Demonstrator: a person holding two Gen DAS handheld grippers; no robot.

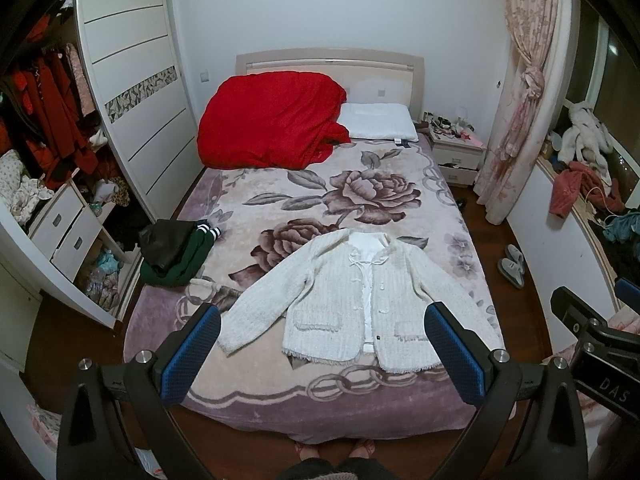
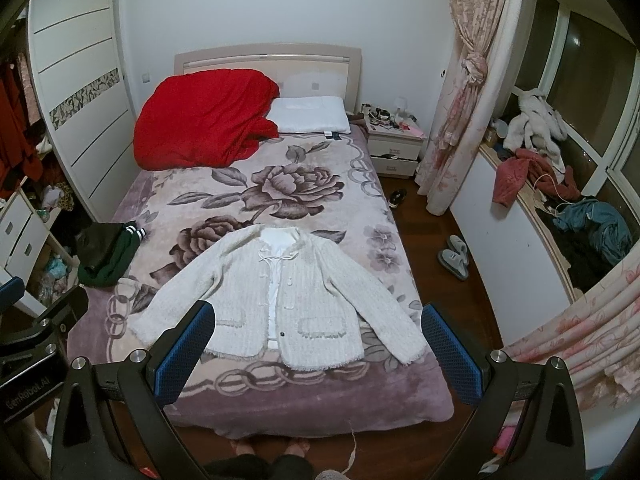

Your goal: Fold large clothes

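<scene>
Both tongs hang wide open and empty above the foot of the bed: left gripper (image 1: 322,340), right gripper (image 2: 318,336). Below them the white jacket (image 1: 340,300) lies flat, front up, sleeves spread on the floral blanket (image 1: 280,208). It looks thick, soft and limp, probably fairly light. Pinching a sleeve cuff or shoulder seam seems best; the fuzzy knit should grip well.

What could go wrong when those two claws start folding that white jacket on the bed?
The white jacket lies open over a white inner shirt, so a pinch might catch only one layer. The blanket beneath is plush; fingers could grab it too. Both the left gripper and right gripper are open, away from the fabric.
</scene>
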